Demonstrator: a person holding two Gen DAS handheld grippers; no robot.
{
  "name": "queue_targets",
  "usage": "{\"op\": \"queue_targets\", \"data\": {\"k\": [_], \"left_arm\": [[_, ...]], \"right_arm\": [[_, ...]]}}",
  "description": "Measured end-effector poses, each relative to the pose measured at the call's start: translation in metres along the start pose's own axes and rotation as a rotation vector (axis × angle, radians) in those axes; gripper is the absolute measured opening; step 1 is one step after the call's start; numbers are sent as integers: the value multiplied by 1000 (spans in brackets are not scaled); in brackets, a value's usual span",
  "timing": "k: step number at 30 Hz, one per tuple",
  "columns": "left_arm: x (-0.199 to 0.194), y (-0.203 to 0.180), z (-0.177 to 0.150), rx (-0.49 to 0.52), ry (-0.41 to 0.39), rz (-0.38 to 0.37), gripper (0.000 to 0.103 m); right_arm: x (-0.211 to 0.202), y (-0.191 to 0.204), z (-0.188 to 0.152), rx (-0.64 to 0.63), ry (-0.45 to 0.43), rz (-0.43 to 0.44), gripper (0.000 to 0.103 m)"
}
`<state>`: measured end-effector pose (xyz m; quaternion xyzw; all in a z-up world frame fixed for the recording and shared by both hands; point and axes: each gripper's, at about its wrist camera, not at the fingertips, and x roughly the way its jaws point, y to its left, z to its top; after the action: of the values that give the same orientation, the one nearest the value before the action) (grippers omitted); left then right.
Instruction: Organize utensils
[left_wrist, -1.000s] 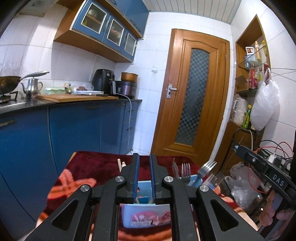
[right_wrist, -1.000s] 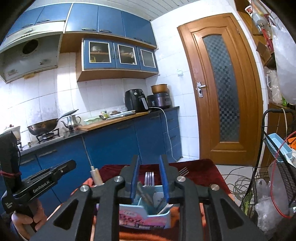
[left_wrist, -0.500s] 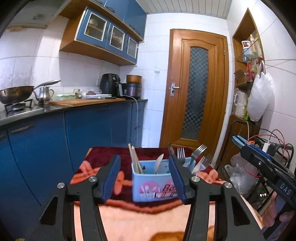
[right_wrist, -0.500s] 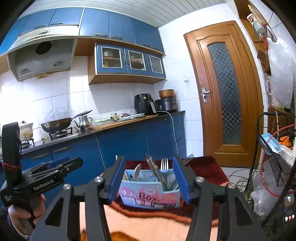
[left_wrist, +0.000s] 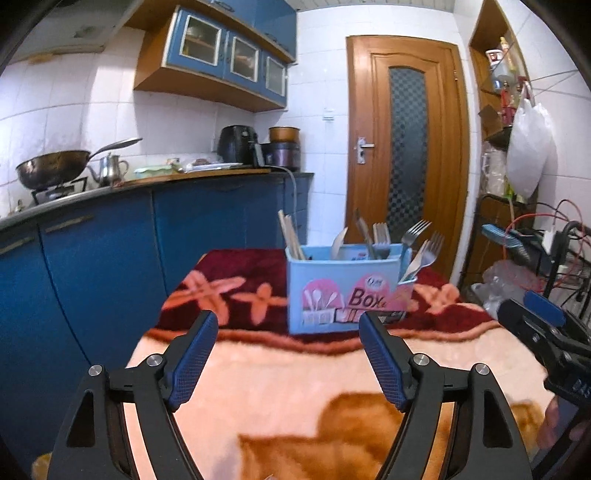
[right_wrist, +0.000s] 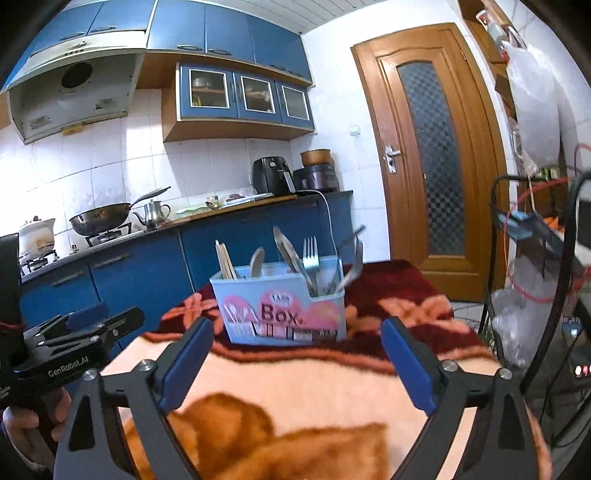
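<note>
Here, from the left wrist view, the left gripper (left_wrist: 286, 325) hangs over the blanket-covered bench (left_wrist: 295, 376), its jaws opening with nothing between them; the blue pads (left_wrist: 192, 363) stand well apart. The light blue utensil box (left_wrist: 347, 291), marked "Box" on its pink label, stands on the dark red part of the blanket, beyond the gripper and clear of both pads. Inside the box, wooden chopsticks (left_wrist: 290, 234) lean at its left end, a pale spoon (left_wrist: 339, 242) rises near the middle, and several forks (left_wrist: 417, 236) fan out at its right end, tines up. To the right of the box, low at the frame edge, part of the right gripper (left_wrist: 543, 325) shows, with a hand (left_wrist: 557, 424) beneath it. Left of the box runs a row of blue cabinets with a wok (left_wrist: 51, 170) and a kettle (left_wrist: 110, 170) on top; behind the box is a wooden door (left_wrist: 406, 147).

In the right wrist view, the right gripper (right_wrist: 297, 332) also sits over the bench (right_wrist: 314, 391), jaws opening and very wide, nothing between them. The utensil box (right_wrist: 284, 306) stands just beyond the fingertips (right_wrist: 201, 332), untouched. The chopsticks (right_wrist: 225, 260) are at its left end, a spoon (right_wrist: 257, 262) next to them, then a knife-like blade (right_wrist: 286, 249) and forks (right_wrist: 310, 253) in the lower right compartment, one fork blurred. Left of the box, the left gripper (right_wrist: 85, 325) shows side-on, held by a hand (right_wrist: 26, 417). Behind the box is the blue counter with the wok (right_wrist: 101, 218) and kettle (right_wrist: 155, 212); to its right, the door (right_wrist: 432, 155) and a wire rack (right_wrist: 535, 236).
</note>
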<state>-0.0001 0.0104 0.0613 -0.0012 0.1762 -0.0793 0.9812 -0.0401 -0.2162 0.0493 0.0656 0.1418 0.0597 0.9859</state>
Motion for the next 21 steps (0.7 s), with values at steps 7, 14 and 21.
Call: {"op": "queue_targets", "data": {"k": [7,14,21], "left_arm": [[16,1,-25,-22,34,56,81],[28,4,-41,-42,44,96,81],[29,0,-46,-39,46,108,81]], "right_arm": [[13,-3,-29,-43,27,-60,102],[21,-10,-38,-20,33,-75,102],[20,-11,-40,-16,25,-80,102]]}}
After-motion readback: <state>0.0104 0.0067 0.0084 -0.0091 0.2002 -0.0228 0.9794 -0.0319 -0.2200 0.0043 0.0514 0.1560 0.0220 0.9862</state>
